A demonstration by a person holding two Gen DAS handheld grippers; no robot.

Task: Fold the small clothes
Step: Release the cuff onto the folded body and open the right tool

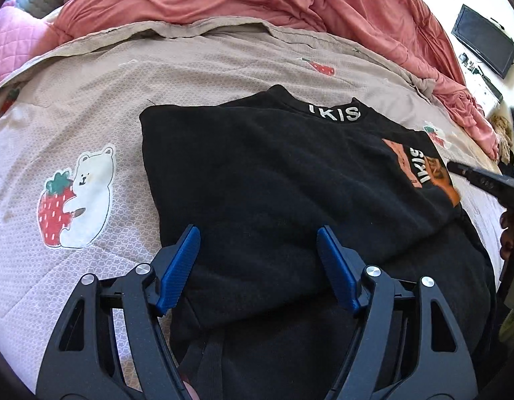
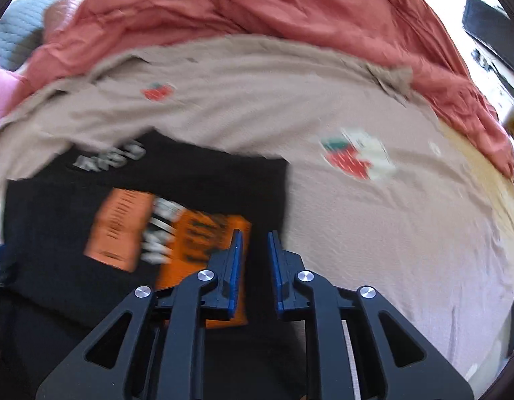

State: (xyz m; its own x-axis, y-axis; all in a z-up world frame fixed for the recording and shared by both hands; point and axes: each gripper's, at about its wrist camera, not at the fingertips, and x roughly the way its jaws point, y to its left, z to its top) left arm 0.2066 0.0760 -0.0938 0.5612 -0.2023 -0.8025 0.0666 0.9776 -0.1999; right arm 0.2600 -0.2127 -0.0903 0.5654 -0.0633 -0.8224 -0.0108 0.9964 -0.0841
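On a bed covered with a beige bedspread, a black sweatshirt lies partly folded, filling the middle and lower right of the left wrist view. Its collar, printed with white letters, sits at the upper centre of that frame, and an orange graphic patch shows at the garment's right edge. The bedspread carries cartoon prints: a white bear hugging a strawberry at the left of the frame, just beside the sweatshirt's left edge.

The left claw hangs over the lower part of the sweatshirt with its blue pads spread wide and nothing between them (released, gripping nothing). At the right edge of the same frame the dark tip of the right claw pokes in near the orange patch.

The right wrist view is blurred. There the right claw is nearly clenched, a narrow gap left between its blue pads, and it hovers over the sweatshirt's right edge beside the orange patch; no cloth is visibly caught in it.

A rumpled salmon-pink duvet is heaped along the top of both frames, and a dark monitor stands at the upper right.
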